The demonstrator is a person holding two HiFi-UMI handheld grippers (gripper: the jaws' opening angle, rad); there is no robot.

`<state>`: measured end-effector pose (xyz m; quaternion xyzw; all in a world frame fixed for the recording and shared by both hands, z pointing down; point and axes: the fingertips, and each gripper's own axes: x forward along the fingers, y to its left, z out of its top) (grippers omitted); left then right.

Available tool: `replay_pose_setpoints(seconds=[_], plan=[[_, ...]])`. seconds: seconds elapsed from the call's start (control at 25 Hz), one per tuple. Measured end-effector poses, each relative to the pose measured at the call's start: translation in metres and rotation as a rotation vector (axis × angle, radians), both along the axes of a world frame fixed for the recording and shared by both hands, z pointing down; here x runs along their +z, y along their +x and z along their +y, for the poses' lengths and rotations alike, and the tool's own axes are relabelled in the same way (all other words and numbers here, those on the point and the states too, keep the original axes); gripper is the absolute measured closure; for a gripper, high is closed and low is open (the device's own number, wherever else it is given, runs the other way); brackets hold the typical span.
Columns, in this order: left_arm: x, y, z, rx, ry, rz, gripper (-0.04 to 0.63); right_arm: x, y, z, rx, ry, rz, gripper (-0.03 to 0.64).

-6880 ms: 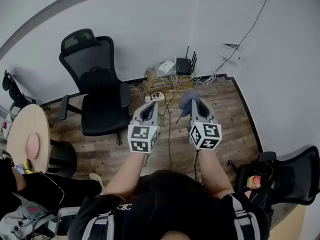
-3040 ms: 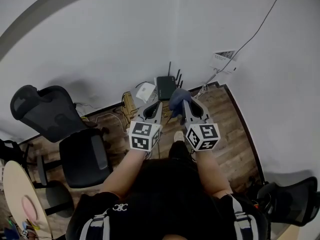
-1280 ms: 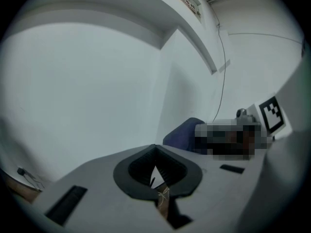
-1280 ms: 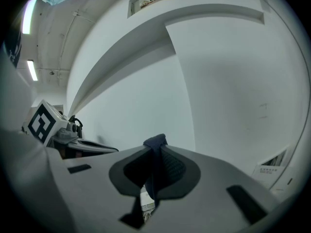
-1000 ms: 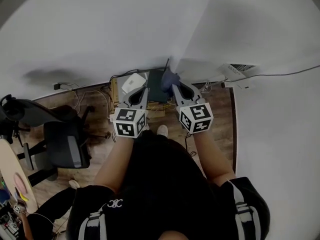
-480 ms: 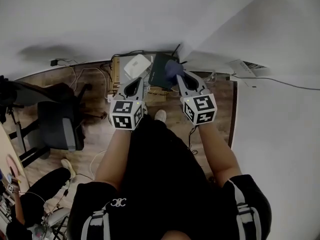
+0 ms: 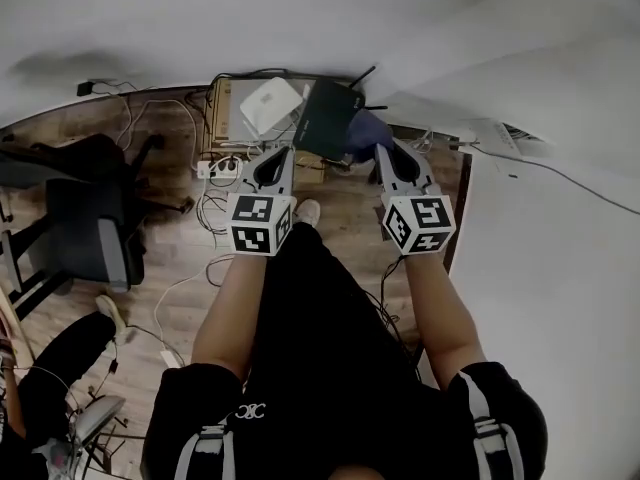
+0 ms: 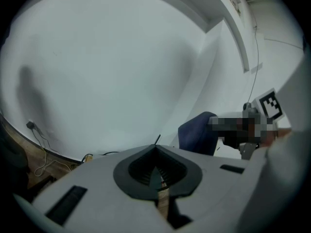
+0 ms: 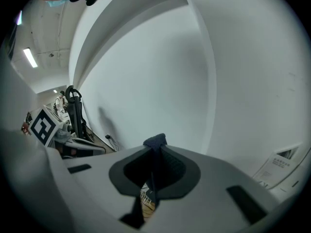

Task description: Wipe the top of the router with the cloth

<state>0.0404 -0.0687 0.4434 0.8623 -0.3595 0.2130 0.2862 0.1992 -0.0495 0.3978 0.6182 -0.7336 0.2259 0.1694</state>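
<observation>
The black router (image 7: 325, 118) lies flat on a low wooden crate (image 7: 222, 118) against the wall, its antennas (image 7: 361, 75) pointing toward the wall. My right gripper (image 7: 383, 148) is shut on a dark blue cloth (image 7: 367, 134), which hangs at the router's right near corner; contact with the top cannot be told. The cloth (image 9: 155, 141) shows pinched at the jaw tips in the right gripper view. My left gripper (image 7: 279, 151) hovers just in front of the router's left side, shut with nothing in it. From the left gripper view the cloth (image 8: 197, 132) is at the right.
A white box-shaped device (image 7: 270, 105) sits left of the router on the crate. A power strip (image 7: 216, 168) and loose cables lie on the wood floor. An office chair (image 7: 85, 233) stands at the left. White walls meet in a corner behind; a wall plate (image 7: 503, 133) is at the right.
The person has walked up to the corner and now stands over the router. Both grippers came in close, the right one carrying the cloth to the router's right near corner.
</observation>
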Motion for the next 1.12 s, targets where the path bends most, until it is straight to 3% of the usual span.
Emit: replay_pose_setpoints(seconds=[0.28, 0.44, 0.68, 0.96, 1.12], plan=[[0.061, -0.007, 0.004, -0.040, -0.053, 0.026, 0.601, 0.052, 0.001, -0.012, -0.017, -0.056, 0.004, 0.603], [0.100, -0.005, 0.014, -0.020, -0.078, 0.029, 0.601, 0.087, 0.000, -0.023, -0.036, -0.093, 0.001, 0.603], [0.150, 0.000, 0.013, -0.015, -0.091, 0.022, 0.601, 0.151, -0.011, -0.038, -0.221, -0.191, 0.066, 0.603], [0.195, 0.003, 0.027, 0.003, -0.129, -0.004, 0.601, 0.209, -0.016, -0.029, -0.336, -0.265, 0.088, 0.603], [0.221, 0.001, 0.038, -0.011, -0.169, -0.019, 0.601, 0.244, -0.030, -0.019, -0.499, -0.340, 0.133, 0.603]])
